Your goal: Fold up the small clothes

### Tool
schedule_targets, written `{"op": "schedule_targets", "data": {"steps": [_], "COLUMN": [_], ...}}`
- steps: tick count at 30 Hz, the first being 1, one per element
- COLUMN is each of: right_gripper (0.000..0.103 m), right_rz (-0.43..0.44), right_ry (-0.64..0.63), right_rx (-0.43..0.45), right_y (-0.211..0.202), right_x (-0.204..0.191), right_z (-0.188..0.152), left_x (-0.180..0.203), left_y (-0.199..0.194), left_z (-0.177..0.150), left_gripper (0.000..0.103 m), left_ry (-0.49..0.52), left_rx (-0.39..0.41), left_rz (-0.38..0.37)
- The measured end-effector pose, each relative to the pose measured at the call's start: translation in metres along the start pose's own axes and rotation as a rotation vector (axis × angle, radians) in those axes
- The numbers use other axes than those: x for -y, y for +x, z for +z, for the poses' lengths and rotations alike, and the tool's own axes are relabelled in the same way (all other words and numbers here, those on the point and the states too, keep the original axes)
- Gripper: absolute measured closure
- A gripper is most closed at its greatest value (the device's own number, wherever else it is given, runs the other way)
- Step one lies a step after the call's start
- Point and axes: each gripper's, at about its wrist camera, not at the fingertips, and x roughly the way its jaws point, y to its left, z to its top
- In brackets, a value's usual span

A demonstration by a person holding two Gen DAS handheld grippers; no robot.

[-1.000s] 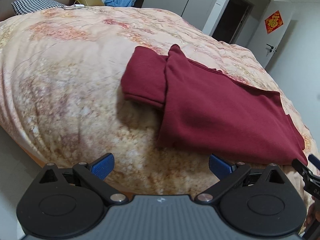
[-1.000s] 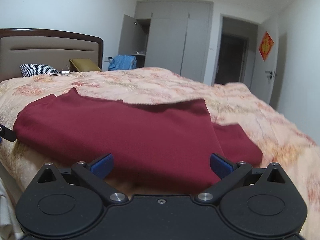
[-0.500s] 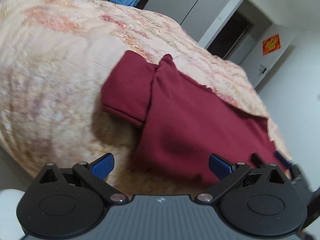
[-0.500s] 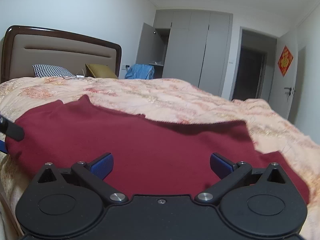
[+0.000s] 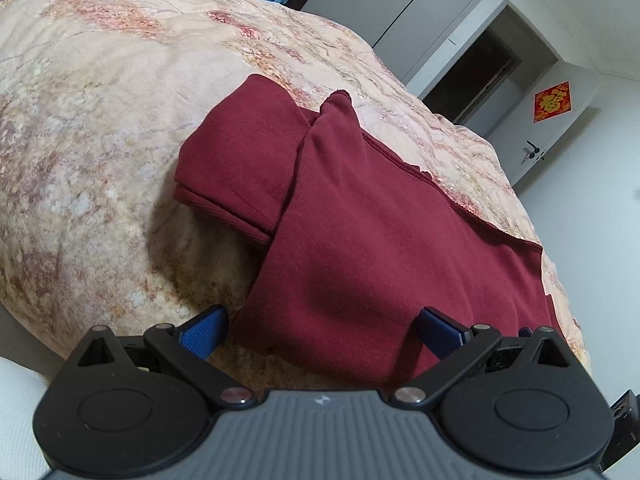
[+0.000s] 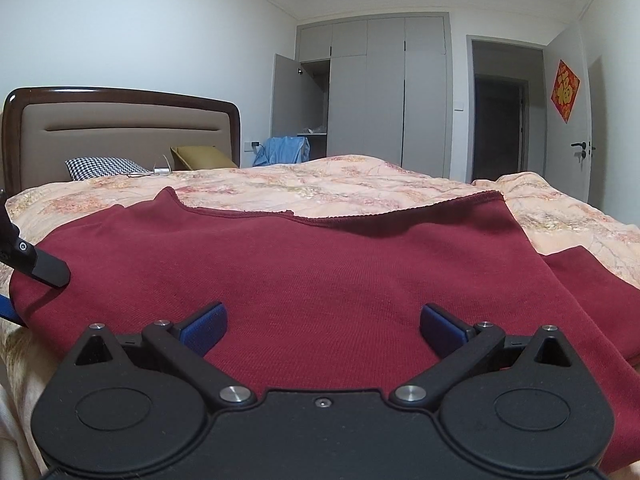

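Both grippers stand wide open with nothing between their blue pads. The left gripper (image 5: 322,326) hangs over the near left corner of the dark red garment (image 5: 372,232), its jaws spread to either side of that corner; whether the pads brush the cloth I cannot tell. The right gripper (image 6: 322,324) sits low over the garment's near edge, jaws just as wide, with red fabric filling the gap between them and no grip taken.

That garment lies spread on the floral quilt (image 5: 100,120) near the bed's edge. One sleeve is folded across to the left and sticks out from under the body; in the right wrist view another red flap shows at the far right.

Part of the left gripper's black finger (image 6: 40,264) juts in from the left edge of the right wrist view, touching or just above the cloth. Each gripper's black body hides the garment's nearest hem. Beyond are a headboard (image 6: 120,136), a checked pillow (image 6: 102,167) and grey wardrobes (image 6: 380,92).
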Motion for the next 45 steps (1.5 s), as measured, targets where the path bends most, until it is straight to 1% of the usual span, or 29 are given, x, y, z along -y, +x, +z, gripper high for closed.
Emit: {"op": "schedule_targets", "data": {"steps": [14,25,27,30,35,37,40,41,42,43,44,45], "right_gripper": [0.000,0.000,0.000,0.000,0.000,0.000,0.000,0.000,0.000,0.000,0.000,0.000], "right_rz": [-0.002,-0.002,-0.002,-0.003,-0.003,-0.003,-0.004,-0.004,-0.004,-0.004,-0.005,-0.006], "right_ry": [0.002,0.003,0.003,0.003,0.003,0.004,0.003,0.004,0.003,0.003,0.003,0.003], "right_rx": [0.002,0.003,0.003,0.004,0.007,0.008,0.008,0.008,0.008,0.009,0.009,0.010], "right_y": [0.000,0.000,0.000,0.000,-0.001,-0.001,-0.001,-0.001,-0.001,-0.002,-0.003,-0.003], "right_x": [-0.001,-0.002,-0.002,-0.002,-0.002,-0.002,-0.002,-0.002,-0.001,-0.001,-0.001,-0.001], "right_z": [-0.001,-0.001,-0.001,-0.001,-0.001,-0.001,-0.001,-0.001,-0.001,-0.001,-0.002,-0.001], "left_x": [-0.003,-0.001,0.000,0.001,0.013,0.011,0.001,-0.004,-0.007,-0.009,-0.012,-0.013], "left_y": [-0.003,-0.001,0.001,-0.001,-0.003,-0.001,0.002,0.002,0.002,0.002,0.002,0.002], "left_z": [-0.002,-0.004,-0.001,0.002,0.009,0.013,0.019,0.021,0.022,0.024,0.026,0.027], "left_gripper": [0.000,0.000,0.000,0.002,0.009,0.012,0.021,0.028,0.038,0.044,0.052,0.057], "left_ry": [0.010,0.022,0.003,-0.040,0.008,-0.025,-0.115,-0.137,-0.152,-0.160,-0.164,-0.164], "left_rx": [0.002,0.001,-0.001,0.032,0.096,0.111,0.138,0.148,0.158,0.168,0.173,0.174], "left_rz": [0.002,0.020,0.023,0.014,0.014,0.017,0.016,0.020,0.027,0.032,0.030,0.021]}}
